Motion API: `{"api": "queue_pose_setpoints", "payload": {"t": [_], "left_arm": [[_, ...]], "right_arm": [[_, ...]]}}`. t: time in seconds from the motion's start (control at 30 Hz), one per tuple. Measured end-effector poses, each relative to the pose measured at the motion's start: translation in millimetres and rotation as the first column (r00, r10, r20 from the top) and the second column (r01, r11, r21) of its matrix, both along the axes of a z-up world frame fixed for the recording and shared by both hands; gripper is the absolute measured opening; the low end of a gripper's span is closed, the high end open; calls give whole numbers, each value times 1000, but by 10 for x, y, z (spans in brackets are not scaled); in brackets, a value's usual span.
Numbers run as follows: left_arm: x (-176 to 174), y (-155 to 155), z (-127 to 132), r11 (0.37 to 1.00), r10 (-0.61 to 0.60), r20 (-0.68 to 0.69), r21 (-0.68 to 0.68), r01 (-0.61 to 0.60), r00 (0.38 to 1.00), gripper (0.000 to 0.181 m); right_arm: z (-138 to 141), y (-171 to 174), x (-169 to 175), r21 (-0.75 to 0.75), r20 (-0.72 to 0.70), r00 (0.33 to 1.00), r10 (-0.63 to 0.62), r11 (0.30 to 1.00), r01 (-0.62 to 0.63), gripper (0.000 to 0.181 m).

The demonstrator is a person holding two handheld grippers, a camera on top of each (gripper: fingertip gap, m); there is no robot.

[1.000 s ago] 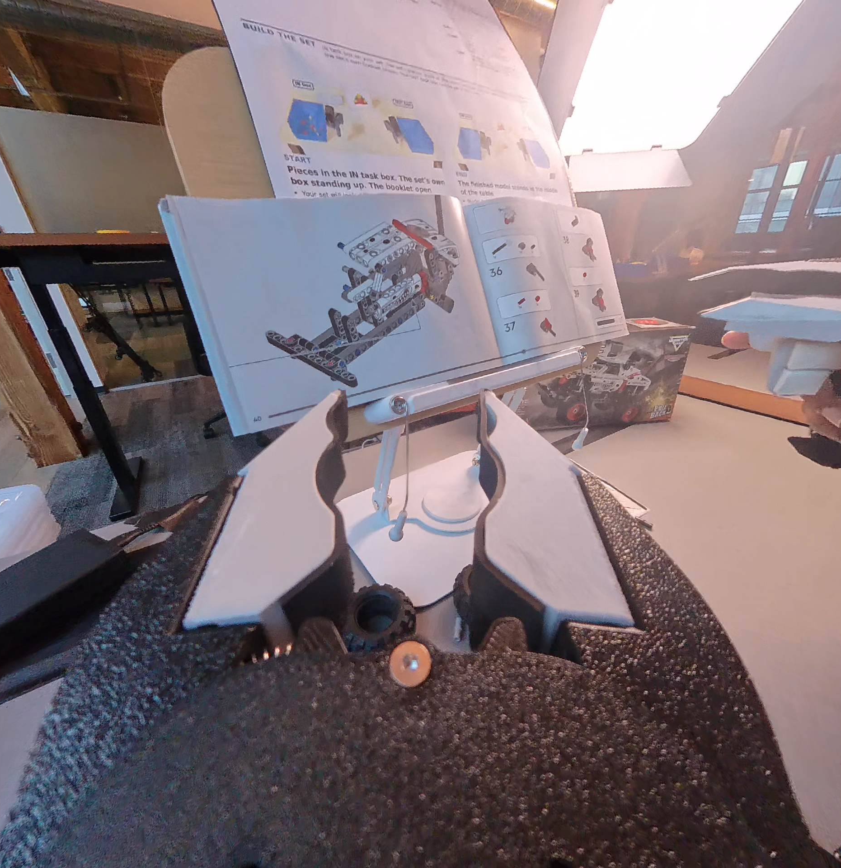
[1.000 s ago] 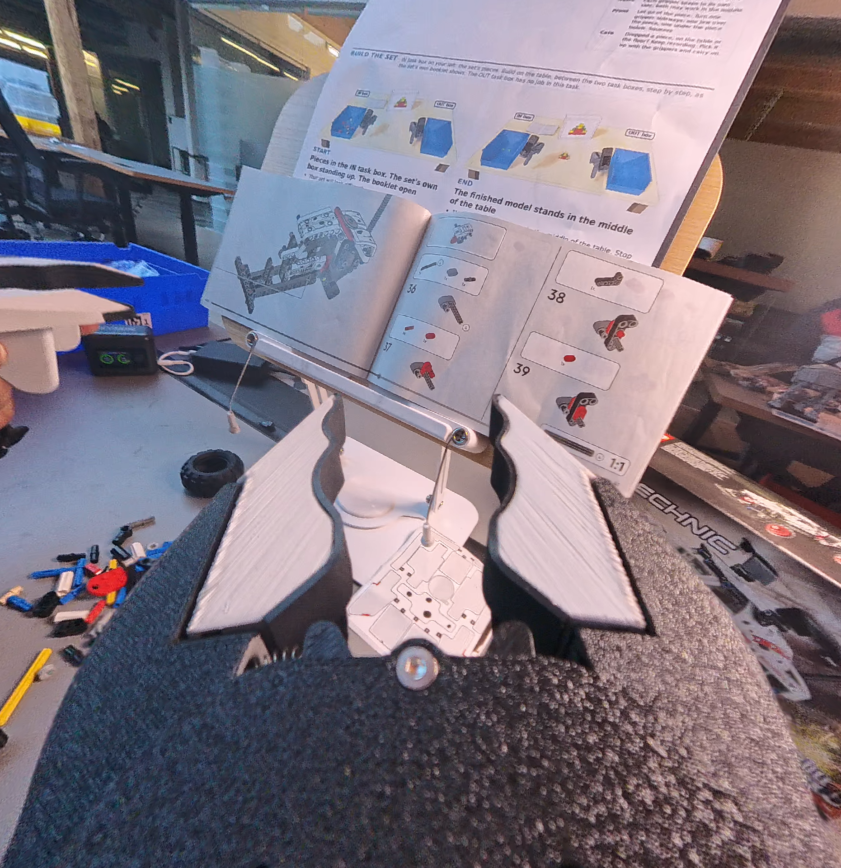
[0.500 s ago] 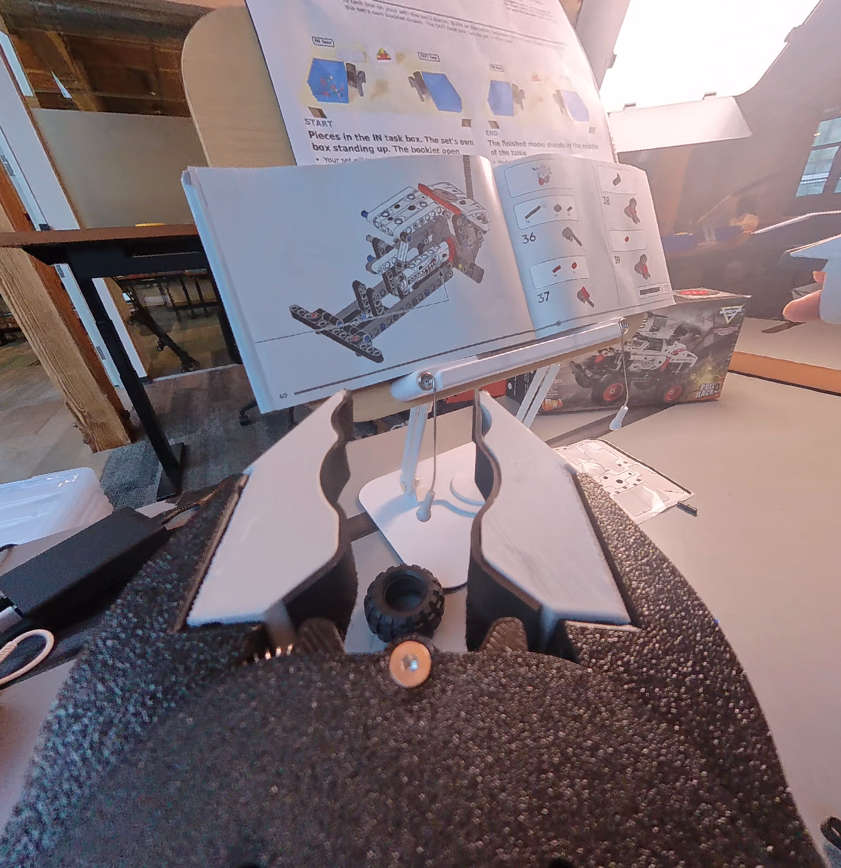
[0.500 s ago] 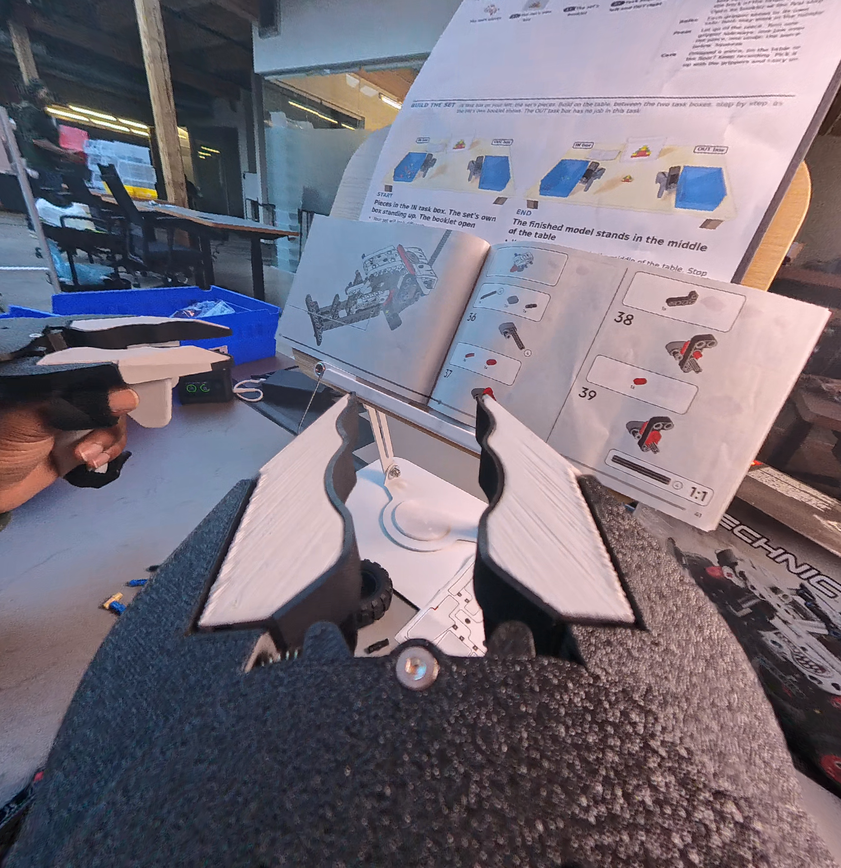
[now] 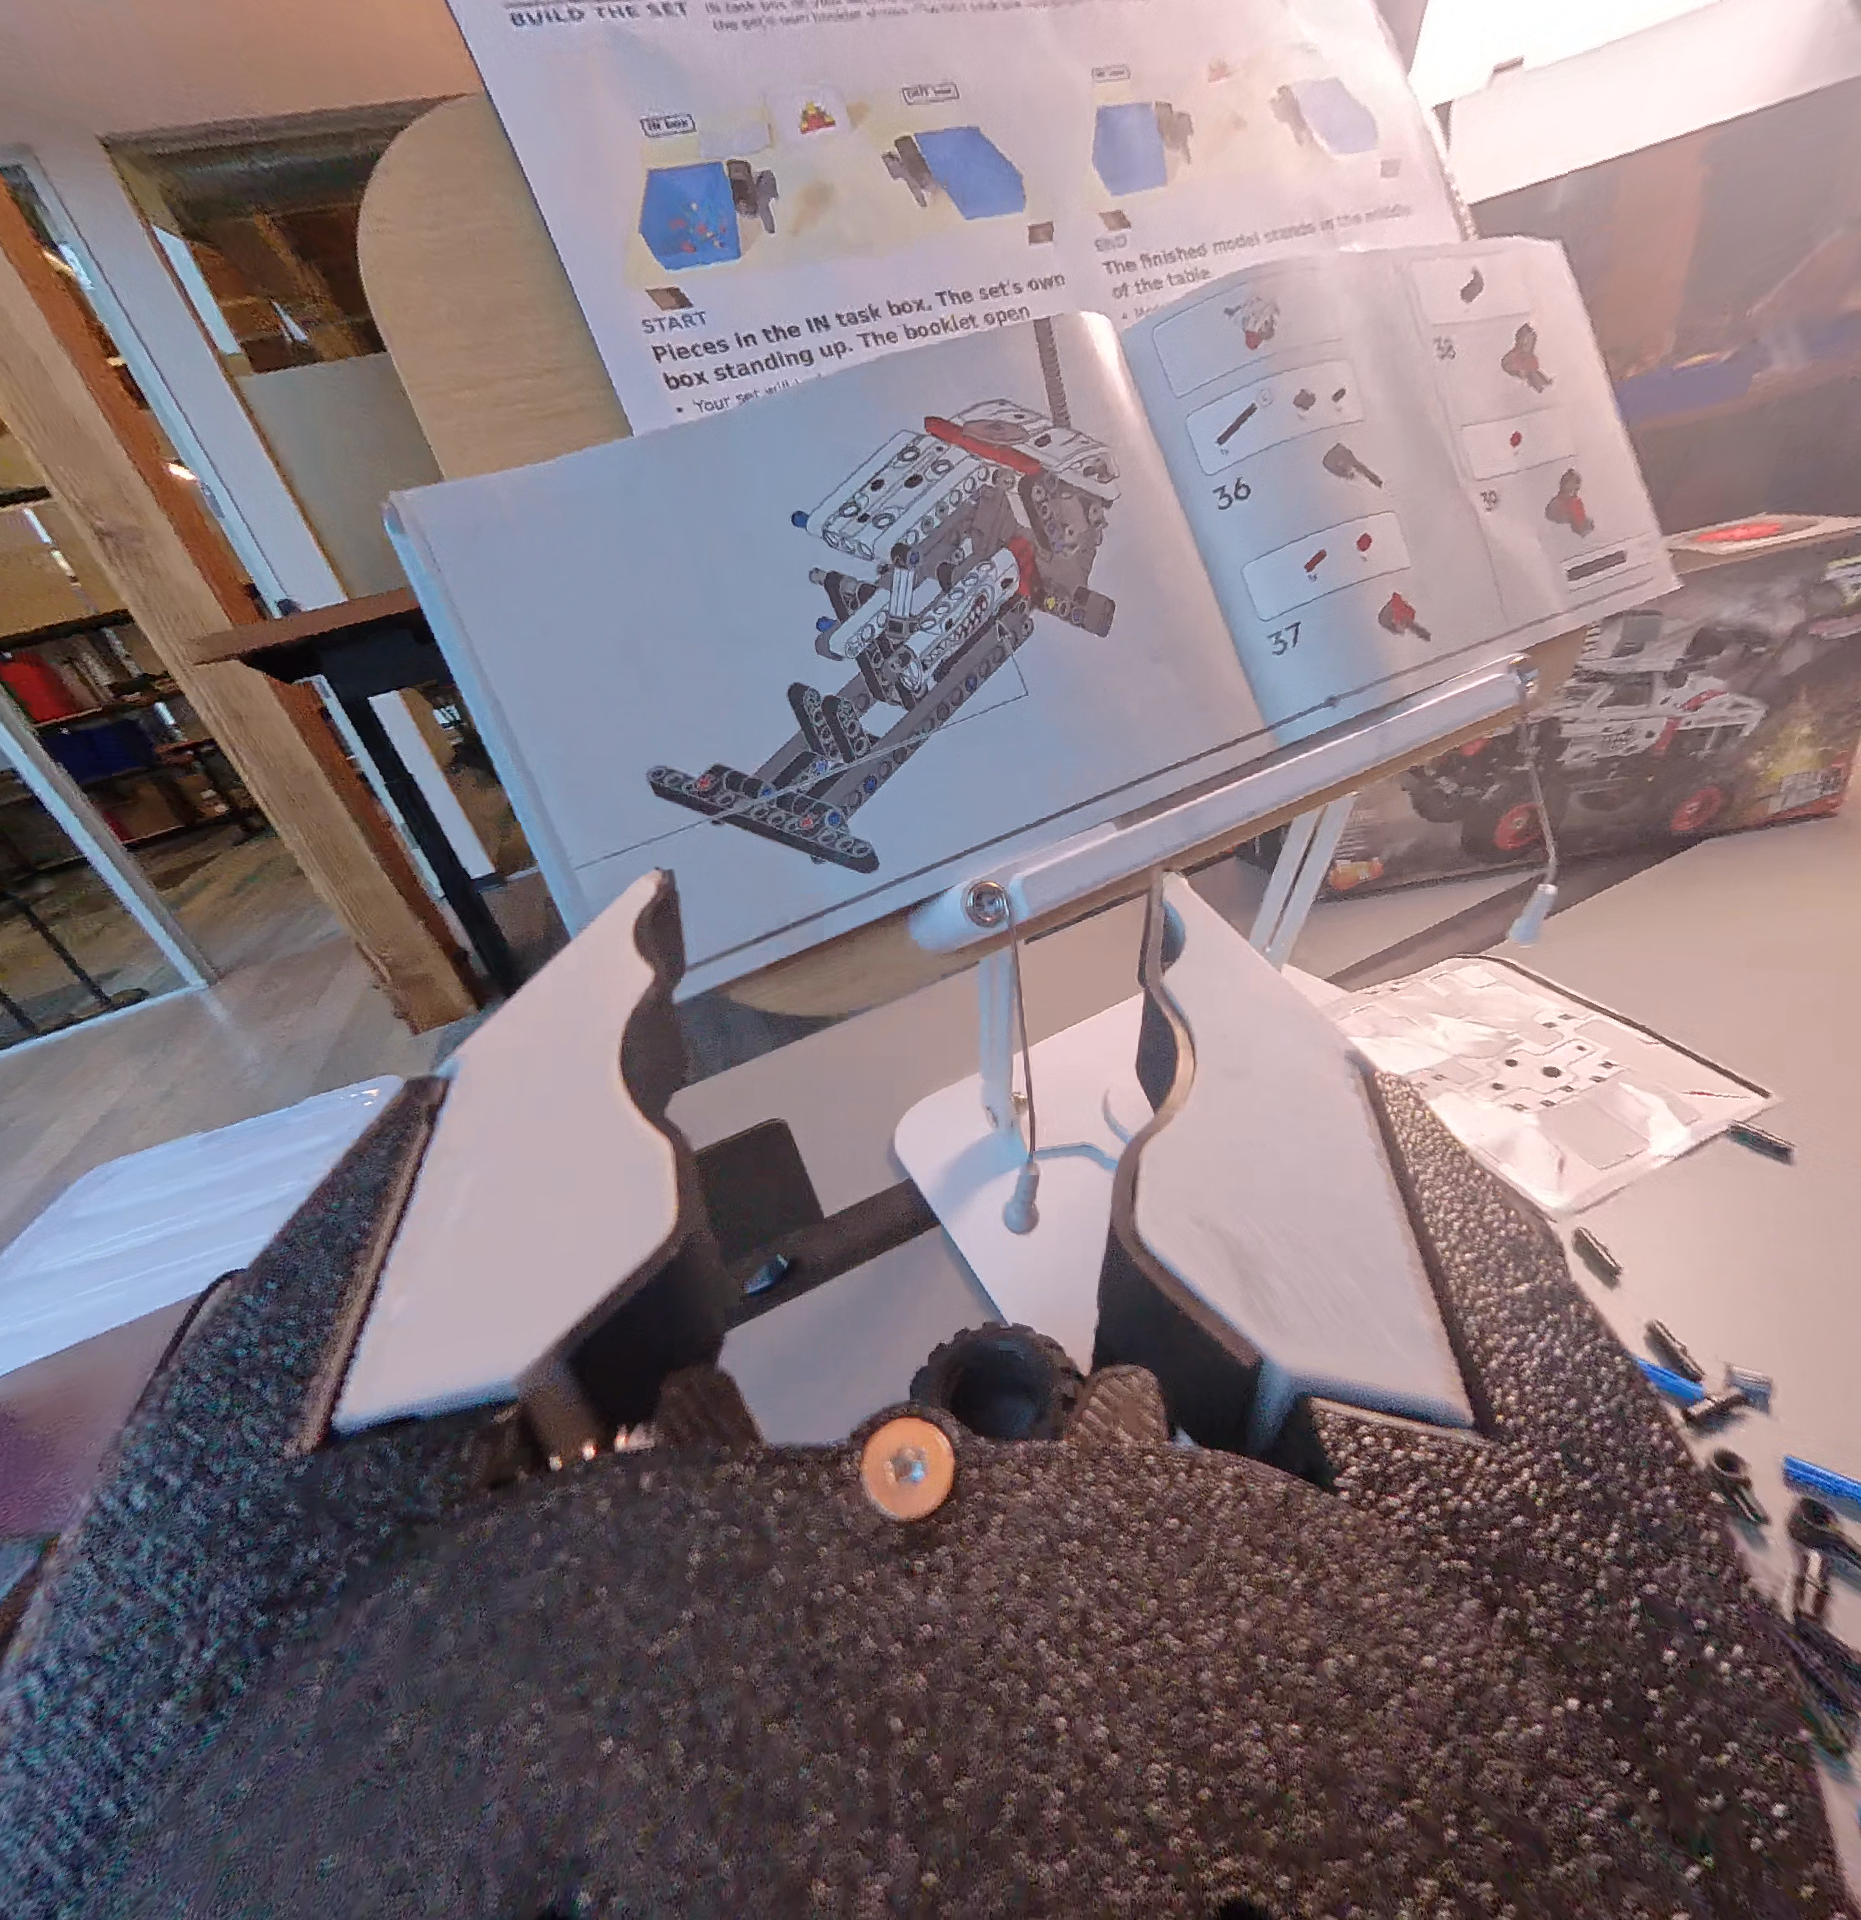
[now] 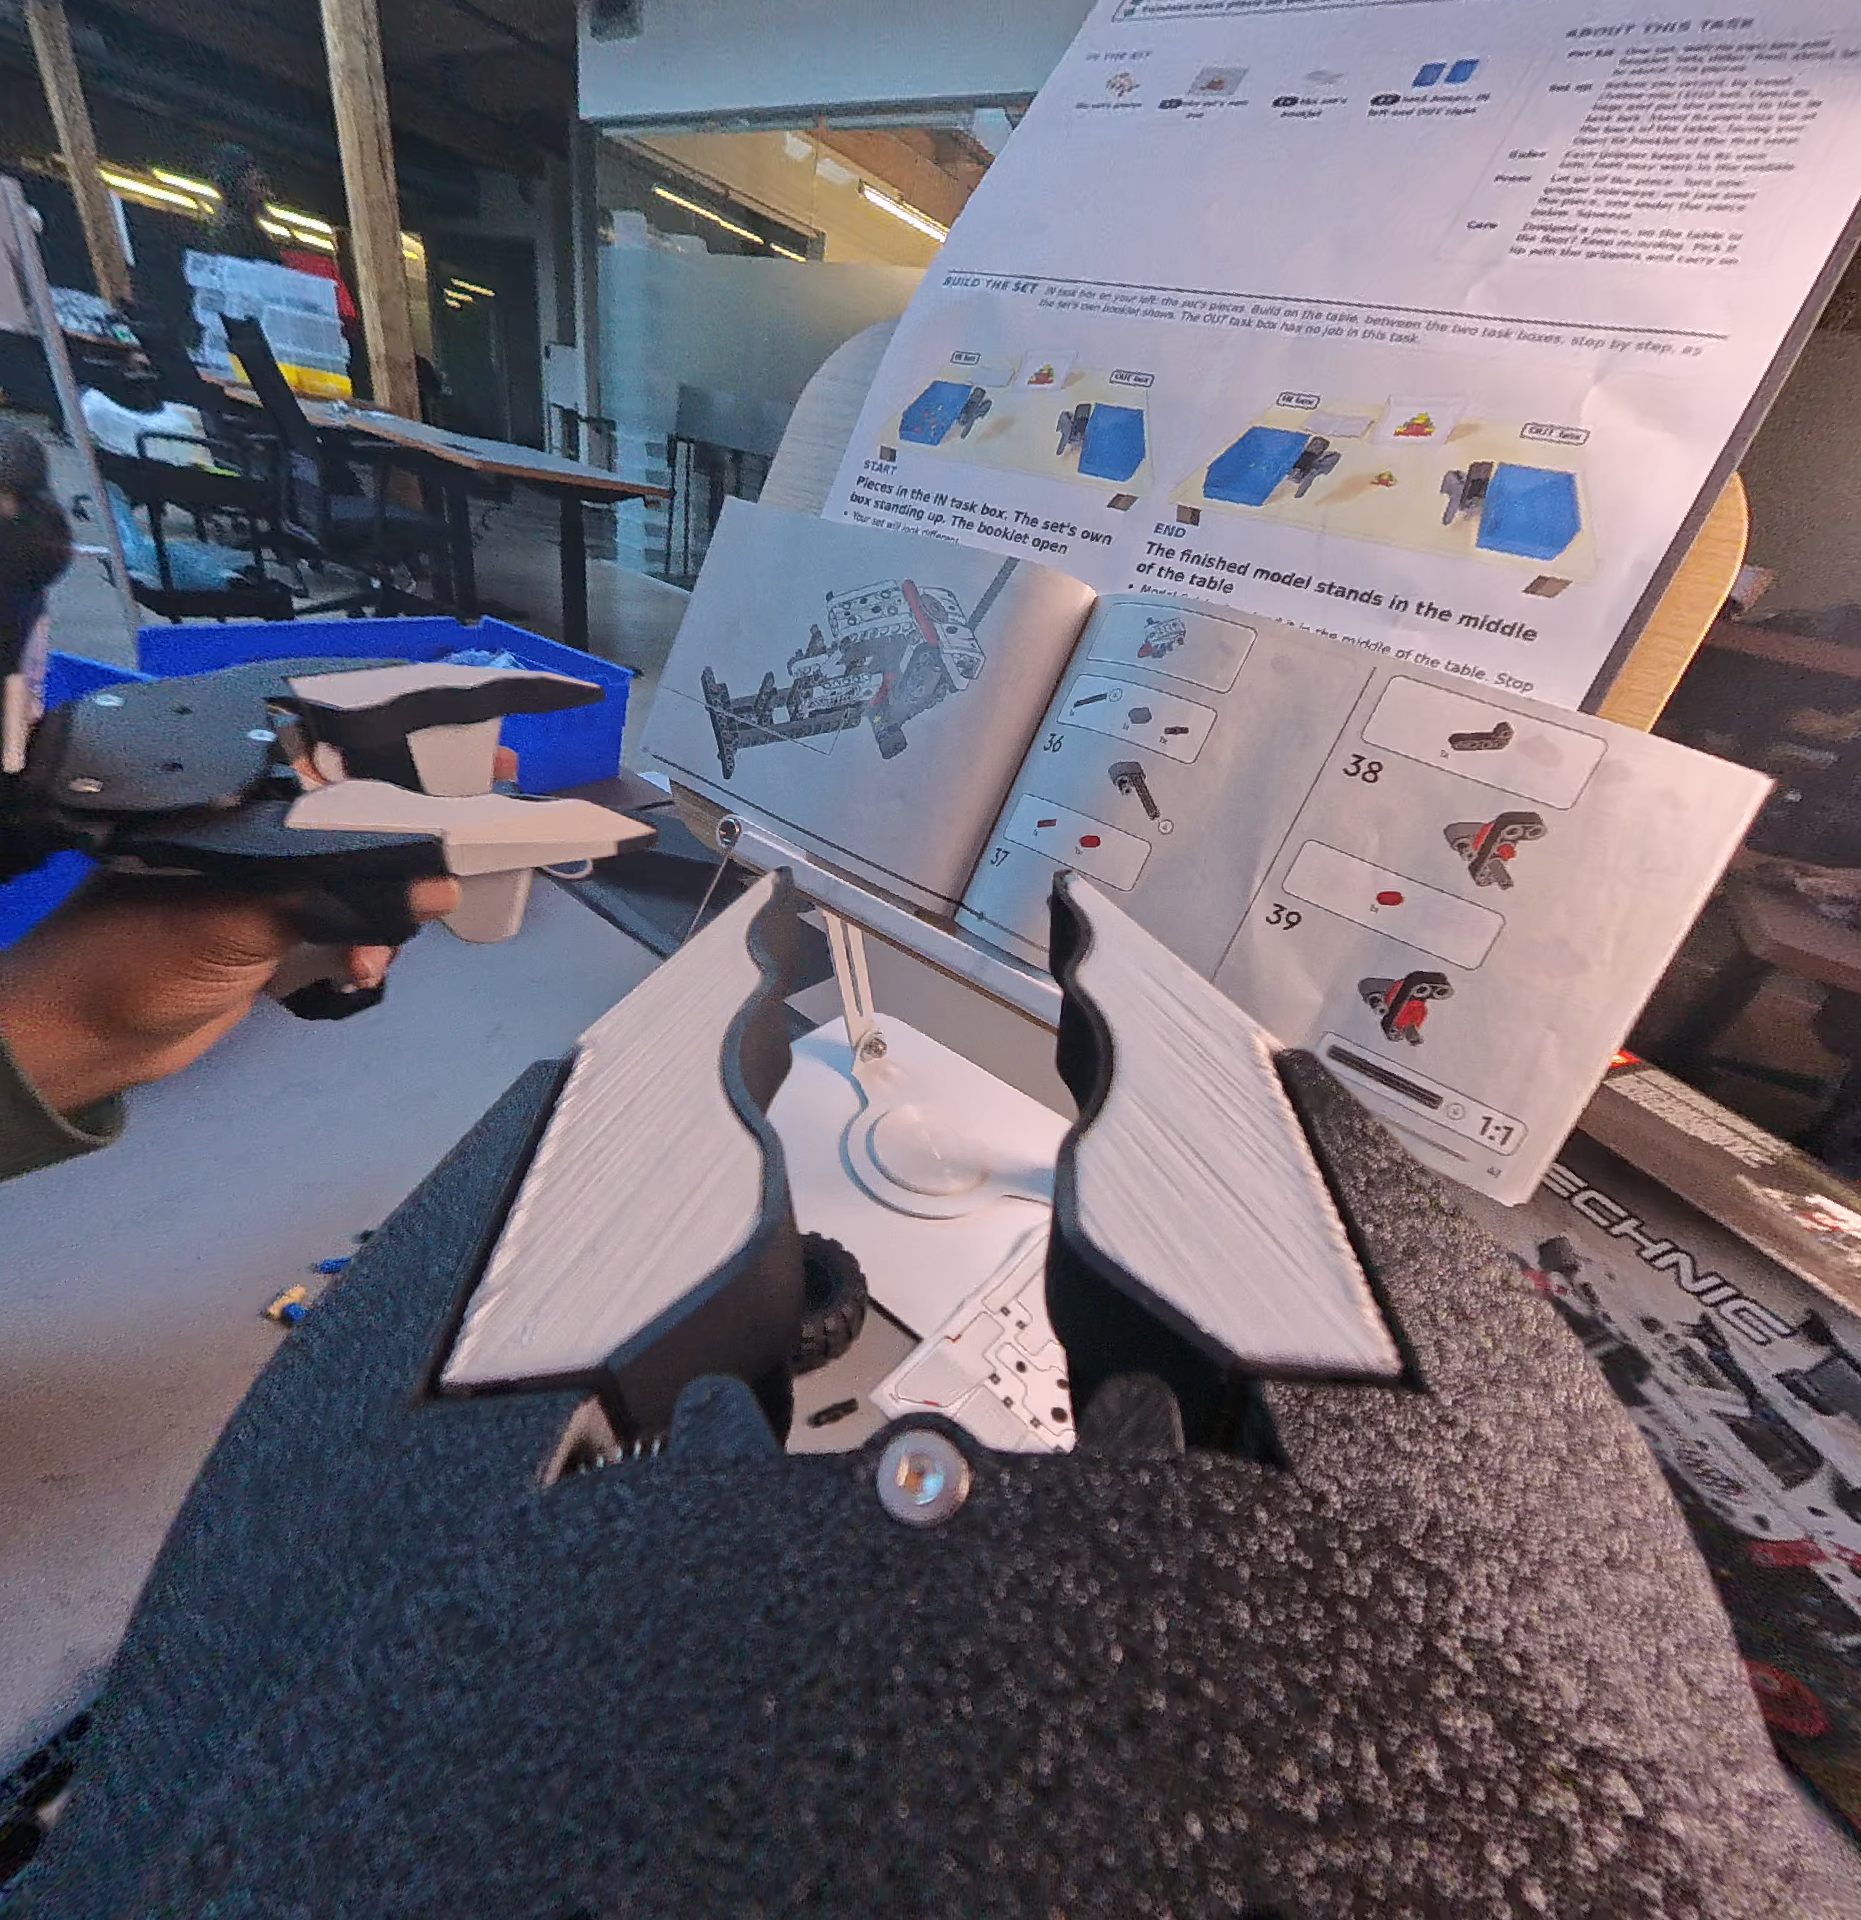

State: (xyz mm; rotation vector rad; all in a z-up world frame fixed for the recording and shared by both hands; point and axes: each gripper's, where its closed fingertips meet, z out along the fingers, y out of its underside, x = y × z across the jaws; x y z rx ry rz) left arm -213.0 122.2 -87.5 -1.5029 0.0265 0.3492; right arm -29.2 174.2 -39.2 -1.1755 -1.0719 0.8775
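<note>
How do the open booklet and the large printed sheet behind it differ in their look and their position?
The open booklet is grey, folded in the middle, and rests low on the stand's ledge; the large printed sheet is white, flat and rises higher behind it. The booklet shows drawings of parts; the sheet shows coloured pictures with blue boxes. Both lean back on the same stand.

Left gripper [image 5: 910, 1049]: rough, grainy black foam body — smooth matt white fingers [image 5: 552, 1174].
Tyre [image 5: 993, 1387]: matt black rubber, ridged.
Booklet [image 5: 905, 644]: smooth paper.
Stand [image 5: 1019, 1216]: smooth white metal.
Right gripper [image 6: 915, 1013]: finely ridged white plastic fingers [image 6: 1206, 1174].
Table [image 6: 178, 1195]: matt grey.
</note>
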Motion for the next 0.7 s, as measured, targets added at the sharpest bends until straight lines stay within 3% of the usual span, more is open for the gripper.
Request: {"api": "queue_pose_setpoints", "payload": {"t": [0.1, 0.27, 0.4, 0.53, 0.7], "left_arm": [[-108, 256, 43, 999, 51, 25, -9, -51, 998, 101], [-159, 615, 119, 996, 92, 80, 7, -92, 993, 106], [-100, 697, 132, 988, 151, 25, 26, -151, 988, 73], [102, 748, 116, 995, 94, 3, 13, -94, 996, 28], [493, 699, 322, 995, -45, 29, 90, 42, 999, 25]], "right_arm": [[-10, -57, -18, -43, -11, 1000, 26, 999, -27, 48], [32, 37, 84, 52, 32, 998, -46, 998, 44, 48], [72, 104, 156, 7, 0, 999, -37, 999, 37, 47], [-16, 96, 91, -58, -5, 1000, 3, 998, -3, 46], [-213, 42, -65, -57, 58, 998, 22, 998, -19, 47]]}}
